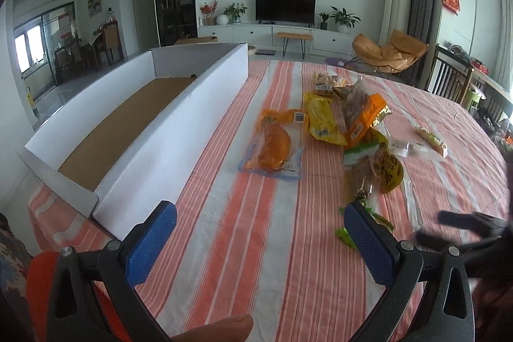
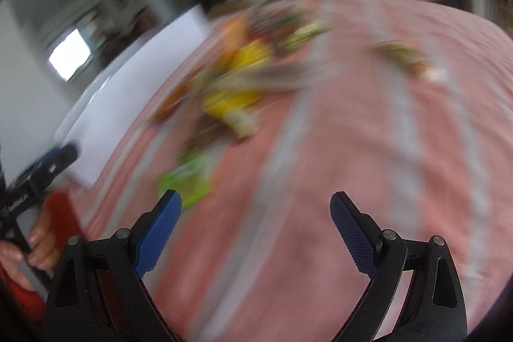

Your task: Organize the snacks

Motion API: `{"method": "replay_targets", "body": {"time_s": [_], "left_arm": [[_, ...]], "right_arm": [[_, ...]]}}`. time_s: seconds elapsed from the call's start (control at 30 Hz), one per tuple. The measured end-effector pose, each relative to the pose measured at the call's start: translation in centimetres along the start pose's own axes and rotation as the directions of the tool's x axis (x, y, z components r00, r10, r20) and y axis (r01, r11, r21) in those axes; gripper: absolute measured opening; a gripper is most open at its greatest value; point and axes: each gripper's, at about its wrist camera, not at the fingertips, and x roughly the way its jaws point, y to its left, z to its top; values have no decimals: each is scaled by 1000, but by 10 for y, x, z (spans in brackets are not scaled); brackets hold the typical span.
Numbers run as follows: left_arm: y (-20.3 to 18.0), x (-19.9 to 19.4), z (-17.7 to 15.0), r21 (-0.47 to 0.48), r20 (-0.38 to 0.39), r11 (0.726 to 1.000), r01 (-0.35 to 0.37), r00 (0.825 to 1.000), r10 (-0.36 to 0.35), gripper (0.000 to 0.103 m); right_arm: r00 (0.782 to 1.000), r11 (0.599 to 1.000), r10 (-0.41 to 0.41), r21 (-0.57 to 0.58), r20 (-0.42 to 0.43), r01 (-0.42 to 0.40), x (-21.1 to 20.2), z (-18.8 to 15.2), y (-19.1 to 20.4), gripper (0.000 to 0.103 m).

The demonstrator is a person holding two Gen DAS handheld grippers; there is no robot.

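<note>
A pile of snack packets (image 1: 346, 120) lies on the striped tablecloth (image 1: 250, 239), with an orange packet (image 1: 275, 146) at its left and a green packet (image 1: 368, 220) nearest me. A long white cardboard box (image 1: 179, 124) stands empty to the left. My left gripper (image 1: 259, 220) hovers open above the cloth in front of the pile, holding nothing. The right wrist view is blurred by motion. There my right gripper (image 2: 256, 207) is open and empty over the cloth, with the green packet (image 2: 186, 178) just ahead of its left finger and the yellow packets (image 2: 234, 98) beyond.
A single wrapped snack (image 1: 431, 140) lies apart at the right of the pile. The box (image 2: 134, 85) borders the table's left side. A hand (image 2: 35, 249) holds the other gripper at the left. A blurred dark shape (image 1: 474, 229) enters at the right edge. Chairs stand beyond the table.
</note>
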Motion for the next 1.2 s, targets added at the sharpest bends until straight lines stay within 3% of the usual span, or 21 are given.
{"method": "replay_targets", "body": {"time_s": [0.07, 0.13, 0.2, 0.3, 0.33, 0.4, 0.63, 0.73, 0.83, 0.93, 1.0, 1.2], "left_arm": [[-1, -3, 0, 10, 13, 1000, -9, 1000, 9, 103], [-1, -5, 1, 12, 21, 1000, -11, 1000, 11, 103], [-2, -4, -1, 13, 14, 1000, -10, 1000, 10, 103], [-5, 2, -5, 23, -9, 1000, -15, 1000, 15, 103], [-5, 4, -6, 26, -16, 1000, -15, 1000, 15, 103], [-8, 8, -8, 34, -30, 999, -12, 999, 13, 103], [-21, 20, -15, 85, -67, 996, -11, 998, 16, 103], [-26, 31, -21, 105, -110, 994, -9, 994, 21, 103], [-31, 41, -27, 125, -147, 992, -4, 989, 23, 103], [-36, 51, -32, 143, -171, 990, 5, 985, 20, 103], [-42, 60, -32, 164, -188, 986, 12, 982, 19, 103], [-60, 84, -29, 198, -229, 979, 46, 973, 1, 103]], "right_arm": [[999, 992, -11, -128, -47, 5, 25, 2, 37, 96], [994, 972, -89, -224, -60, 74, 46, 1, 59, 96], [991, 959, -111, -270, -80, 85, 65, -1, 69, 96], [984, 929, -174, -337, -40, 151, 73, -5, 76, 91], [984, 933, -173, -327, -34, 153, 71, -5, 75, 86], [983, 935, -182, -310, -7, 171, 65, -3, 65, 57], [969, 946, -246, -215, 15, 244, 38, 3, 5, 58], [956, 945, -294, -144, 22, 294, 25, 3, -26, 59], [928, 927, -372, -39, 11, 372, 5, 5, -65, 59], [897, 896, -442, 59, 14, 440, -10, 8, -100, 65], [882, 878, -471, 109, 9, 467, -16, 10, -118, 82], [867, 862, -498, 119, 10, 493, -21, 1, -115, 89]]}}
